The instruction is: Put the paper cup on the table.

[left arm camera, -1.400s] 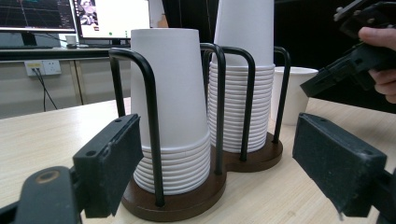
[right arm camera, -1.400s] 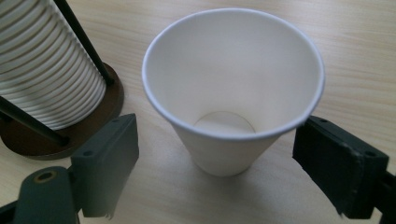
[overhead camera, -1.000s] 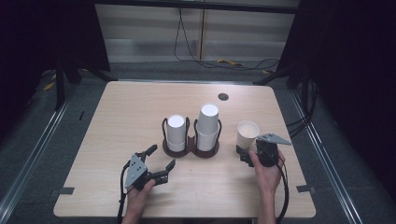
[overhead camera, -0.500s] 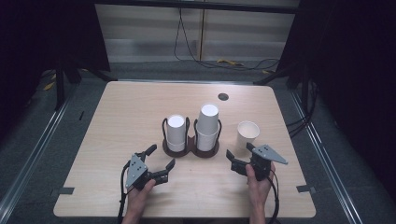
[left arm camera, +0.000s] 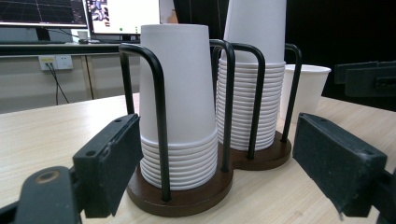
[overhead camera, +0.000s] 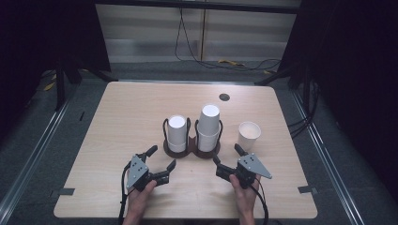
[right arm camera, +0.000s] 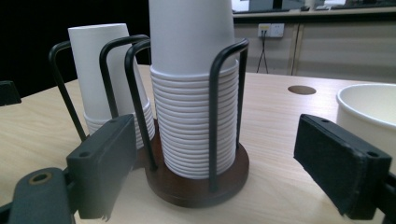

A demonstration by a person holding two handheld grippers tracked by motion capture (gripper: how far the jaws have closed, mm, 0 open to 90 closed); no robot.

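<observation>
I am holding my left gripper (overhead camera: 159,161) low at the near edge of the table (overhead camera: 117,112), its jaws spread wide with nothing between them. My right gripper (overhead camera: 226,158) is sitting level with it, jaws likewise spread and empty. Just beyond both is standing a dark double cup holder (overhead camera: 192,149) with black wire loops. Its left ring is carrying a short stack of inverted cups (overhead camera: 177,132); its right ring is carrying a taller stack (overhead camera: 209,126), whose top is running out of the frame in both gripper views. The wire loops are crossing in front of both stacks, so the cups are not countable. To the right of the holder, a single upright cup (overhead camera: 248,134) is standing apart on the table; in my right gripper view it (right arm camera: 371,109) is lying partly behind my jaw. Half a second ago my right gripper was slightly nearer that cup; it is now drawing back toward me. Farther off, a small dark round spot (overhead camera: 224,97) is marking the tabletop.
</observation>
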